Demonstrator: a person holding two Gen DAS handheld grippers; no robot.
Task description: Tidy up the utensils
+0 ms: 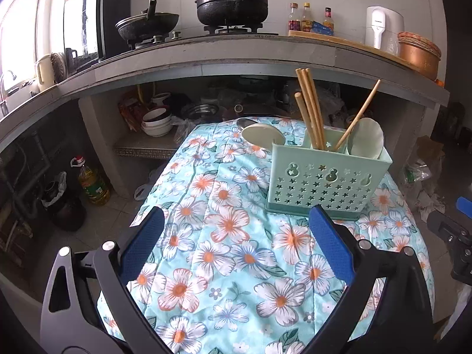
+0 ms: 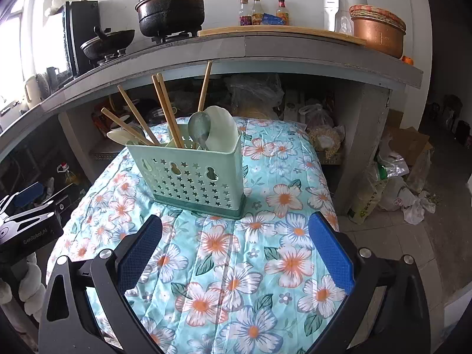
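- Left hand-held gripper [image 1: 236, 221], at the lower centre of its frame: released, jaws wide, nothing between them.
- Right hand-held gripper [image 2: 236, 230]: likewise spread and empty.
- Mint utensil caddy [image 2: 191, 177], centre frame on the floral cloth [image 2: 236, 280]: probably light plastic that tips easily.
- Wooden chopsticks [image 2: 166, 109]: stiff, thin, light; pinch mid-shaft.
- White spoon [image 1: 264, 135], lying behind the caddy: smooth, probably slippery and breakable; take it by the handle.

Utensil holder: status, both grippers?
Left gripper open, empty. Right gripper open, empty. Utensil holder upright on floral cloth, chopsticks and spoons inside. Nothing blocking.
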